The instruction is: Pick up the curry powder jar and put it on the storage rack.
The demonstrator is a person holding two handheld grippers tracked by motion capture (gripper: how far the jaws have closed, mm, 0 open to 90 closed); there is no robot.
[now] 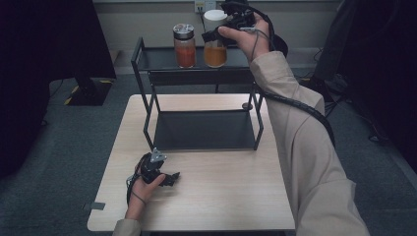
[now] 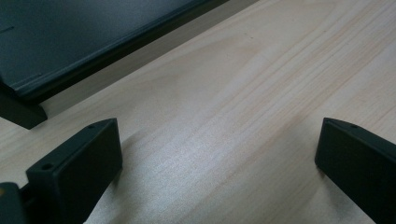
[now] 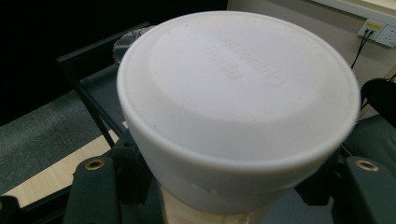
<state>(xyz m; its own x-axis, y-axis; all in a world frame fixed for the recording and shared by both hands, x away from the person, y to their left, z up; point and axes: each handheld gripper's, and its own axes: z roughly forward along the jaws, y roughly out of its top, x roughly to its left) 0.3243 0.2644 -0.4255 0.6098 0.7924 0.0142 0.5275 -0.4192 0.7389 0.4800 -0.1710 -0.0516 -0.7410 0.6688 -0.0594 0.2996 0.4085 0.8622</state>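
The white-lidded jar (image 1: 215, 37) of orange powder stands on the top shelf of the black rack (image 1: 142, 66) at the far side of the table (image 1: 221, 196), just right of a metal-lidded jar (image 1: 184, 45), and the right gripper (image 1: 212, 34) has its fingers (image 3: 100, 182) clenched on it just below the lid. I judge the placing nearly done, with only the release and pull-back left. The left gripper (image 1: 169, 178) rests near on the table with fingers (image 2: 77, 163) spread wide, holding nothing; the right hand hides part of the jar, and whether its base sits fully on the shelf is hard to tell.
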